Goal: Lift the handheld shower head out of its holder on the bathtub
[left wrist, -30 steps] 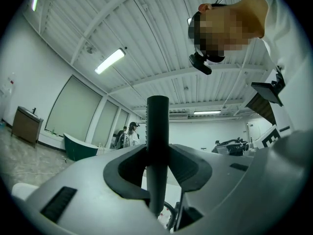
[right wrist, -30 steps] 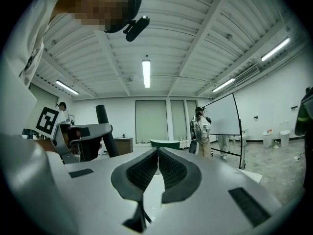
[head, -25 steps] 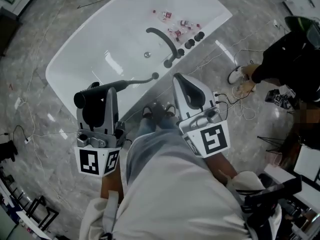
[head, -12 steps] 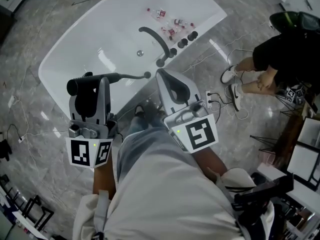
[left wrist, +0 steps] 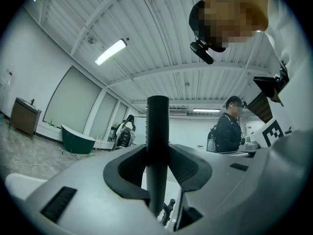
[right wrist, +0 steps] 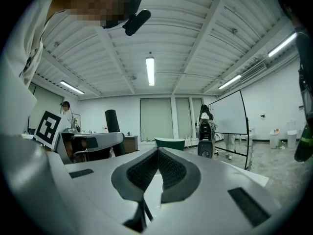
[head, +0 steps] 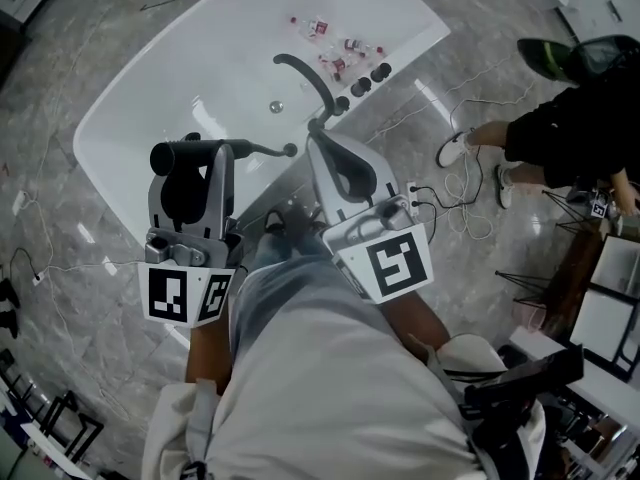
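My left gripper (head: 190, 173) is clamped on the matte black cylindrical handheld shower head (head: 170, 156). In the left gripper view its dark shaft stands between my two pads, both pressing its sides, so it cannot roll or slip. I hold it crosswise, roughly level. Its thick end is at the 9 o'clock side of my jaws and its slim tail runs off toward 3 o'clock, which I judge keeps the hose end slack toward the fittings. It hangs over the near rim of the glossy white oval bathtub (head: 130, 108), well clear of the curved black spout (head: 303, 73) and round black knobs (head: 370, 78) at about 1 o'clock, so I take it as already out of its holder. My right gripper (head: 322, 150) is closed on nothing, pads meeting, parked just beside the tail.
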### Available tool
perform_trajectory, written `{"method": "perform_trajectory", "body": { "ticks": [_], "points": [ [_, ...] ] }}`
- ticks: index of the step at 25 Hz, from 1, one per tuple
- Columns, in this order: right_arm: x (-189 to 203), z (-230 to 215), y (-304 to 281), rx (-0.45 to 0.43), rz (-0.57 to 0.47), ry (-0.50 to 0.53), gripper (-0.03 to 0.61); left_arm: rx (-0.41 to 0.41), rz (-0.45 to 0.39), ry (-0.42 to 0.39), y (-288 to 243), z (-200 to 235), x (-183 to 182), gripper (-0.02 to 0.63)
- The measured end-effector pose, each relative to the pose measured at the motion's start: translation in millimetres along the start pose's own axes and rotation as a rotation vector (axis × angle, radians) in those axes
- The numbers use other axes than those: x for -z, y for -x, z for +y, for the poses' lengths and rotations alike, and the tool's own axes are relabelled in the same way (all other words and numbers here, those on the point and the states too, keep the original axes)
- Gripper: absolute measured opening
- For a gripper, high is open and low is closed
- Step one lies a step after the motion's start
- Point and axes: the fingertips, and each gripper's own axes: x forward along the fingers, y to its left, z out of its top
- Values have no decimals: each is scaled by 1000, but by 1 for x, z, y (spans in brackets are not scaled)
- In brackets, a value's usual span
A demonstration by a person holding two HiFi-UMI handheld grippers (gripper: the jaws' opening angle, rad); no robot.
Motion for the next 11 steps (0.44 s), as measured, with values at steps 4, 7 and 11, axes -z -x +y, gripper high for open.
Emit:
{"method": "perform_trajectory", "body": {
  "ticks": [4, 7, 11],
  "points": [
    [-5, 7, 1, -2, -6, 5, 17, 4, 3, 0, 3, 0, -3, 149],
    [-4, 3, -2, 1, 4, 9, 17, 2, 9, 1, -2, 2, 1, 149],
    [-5, -3, -2, 5, 4, 7, 17, -3, 22, 3, -8, -1, 7, 149]
  ]
}}
